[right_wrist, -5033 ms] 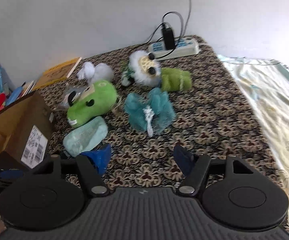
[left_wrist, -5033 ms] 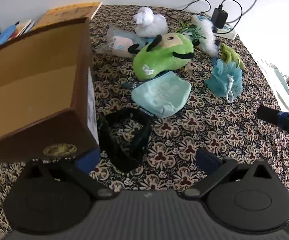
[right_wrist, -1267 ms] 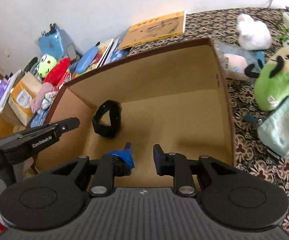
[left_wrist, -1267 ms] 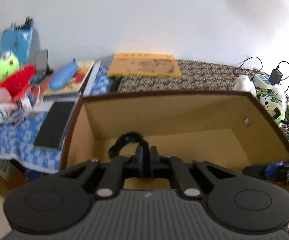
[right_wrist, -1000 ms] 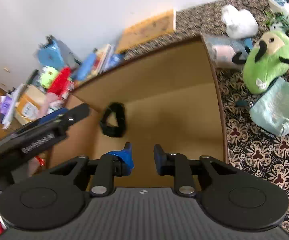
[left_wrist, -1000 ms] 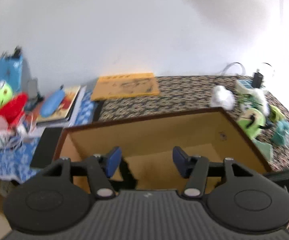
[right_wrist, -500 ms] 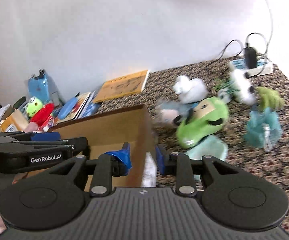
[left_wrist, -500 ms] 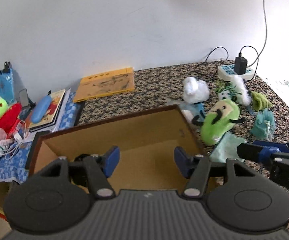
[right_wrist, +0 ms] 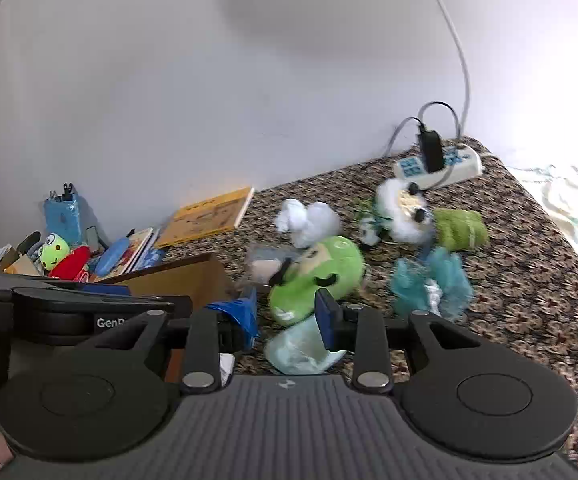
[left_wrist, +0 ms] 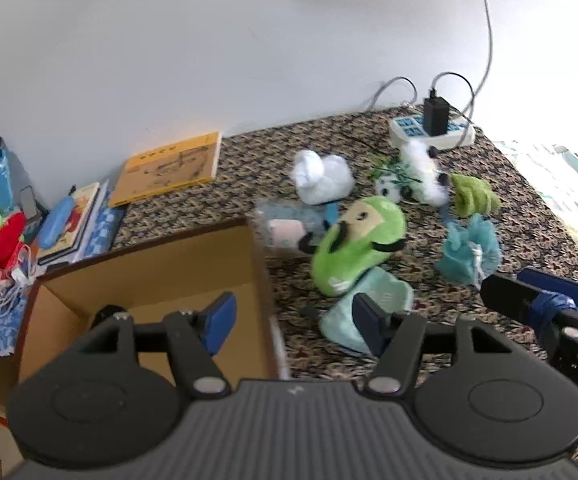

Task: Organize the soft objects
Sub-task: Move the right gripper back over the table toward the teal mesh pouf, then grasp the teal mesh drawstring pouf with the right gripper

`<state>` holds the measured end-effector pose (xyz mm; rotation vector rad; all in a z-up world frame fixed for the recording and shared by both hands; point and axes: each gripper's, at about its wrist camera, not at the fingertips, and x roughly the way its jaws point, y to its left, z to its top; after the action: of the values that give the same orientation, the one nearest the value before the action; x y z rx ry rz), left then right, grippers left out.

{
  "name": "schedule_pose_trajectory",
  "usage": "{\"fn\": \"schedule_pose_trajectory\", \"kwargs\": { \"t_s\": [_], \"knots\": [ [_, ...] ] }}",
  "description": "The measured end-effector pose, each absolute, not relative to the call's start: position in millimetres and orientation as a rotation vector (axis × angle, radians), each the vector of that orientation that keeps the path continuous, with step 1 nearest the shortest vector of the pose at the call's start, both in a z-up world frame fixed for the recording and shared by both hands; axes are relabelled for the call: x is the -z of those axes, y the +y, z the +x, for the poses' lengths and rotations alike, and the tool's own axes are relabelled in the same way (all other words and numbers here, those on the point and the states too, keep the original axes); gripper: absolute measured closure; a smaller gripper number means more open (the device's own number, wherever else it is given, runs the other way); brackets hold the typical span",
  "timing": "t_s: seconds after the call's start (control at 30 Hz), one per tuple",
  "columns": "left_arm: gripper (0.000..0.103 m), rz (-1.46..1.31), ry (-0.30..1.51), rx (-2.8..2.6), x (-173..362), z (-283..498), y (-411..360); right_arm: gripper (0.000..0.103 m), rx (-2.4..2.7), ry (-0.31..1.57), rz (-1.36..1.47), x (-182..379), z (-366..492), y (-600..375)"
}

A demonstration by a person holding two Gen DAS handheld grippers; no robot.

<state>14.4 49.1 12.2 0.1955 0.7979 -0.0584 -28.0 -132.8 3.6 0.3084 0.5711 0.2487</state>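
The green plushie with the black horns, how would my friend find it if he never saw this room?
Start at the brown cardboard box on the patterned cloth. Just right of it lies the green plushie, resting partly on a pale mint pouch. It is the biggest, brightest green toy there, with a tan face.

Cardboard box [left_wrist: 193,264] left of plush toy [left_wrist: 353,248]; pouch [left_wrist: 369,312] just before toy; power strip [left_wrist: 433,132] behind, by wall.

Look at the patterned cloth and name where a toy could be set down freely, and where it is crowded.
Free: the patterned cloth right of the teal mesh pouf, and the strip between the yellow book and white fluffy toy. Crowded: around the green plush toy, beside the brown cardboard box.
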Motion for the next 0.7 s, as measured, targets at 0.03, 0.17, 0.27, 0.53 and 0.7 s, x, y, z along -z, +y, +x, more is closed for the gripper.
{"fn": "schedule_pose_trajectory", "kwargs": {
  "t_s": [0.03,0.17,0.27,0.53,0.7],
  "knots": [
    [0.037,0.197,0.804,0.064,-11,15,42,0.088,-0.245,0.577,0.304,-4,-28,-139],
    [0.037,0.203,0.820,0.085,-8,19,15,0.087,-0.215,0.592,0.279,-5,-30,-163],
    [0.037,0.198,0.831,0.107,-7,22,-3,0.086,-0.203,0.620,0.280,-4,-27,-181],
    [0.037,0.187,0.859,0.148,0,33,-36,0.085,-0.177,0.651,0.267,-1,-20,-214],
    [0.037,0.147,0.934,0.154,18,46,-40,0.085,-0.173,0.685,0.283,7,-11,-228]
  ]
}}
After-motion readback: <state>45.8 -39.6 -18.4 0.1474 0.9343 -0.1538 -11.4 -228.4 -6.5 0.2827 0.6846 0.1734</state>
